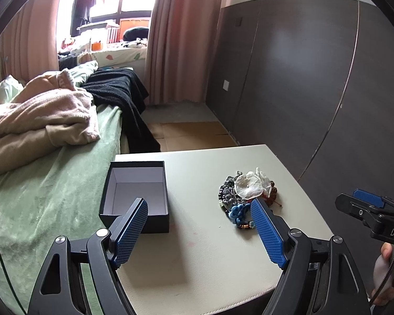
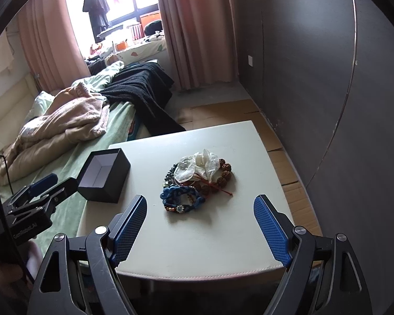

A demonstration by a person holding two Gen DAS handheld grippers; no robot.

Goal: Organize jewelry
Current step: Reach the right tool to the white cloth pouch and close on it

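Left claw is held wide open with nothing gripped, tilted down over the near part of the white tabletop. One blue-padded finger is seen in front of the black box, the other in front of the near edge of the jewelry pile; whether either pad actually touches anything can't be told. The box is open on top, empty, white inside, and sits on the tabletop's left side right next to the bed.

Right claw is spread wide too, nothing grabbed, angled down at the tabletop from the near edge. The jewelry pile is framed between its fingers, a bit beyond the tips and clear of them. In the pile can be made out a blue knotted bracelet, a white shell-like flower piece, brown round beads with a red cord, and some dark beaded stuff on the left.

Each claw is caught at the edge of the other's view, low and off to the side. A bit of the person's hand is seen on the right handle.

Further out, the bed is covered in a green sheet with a pinkish blanket and a black garment piled on it. Pink curtains are hung by a bright window, and a dark panelled wall runs along the right.
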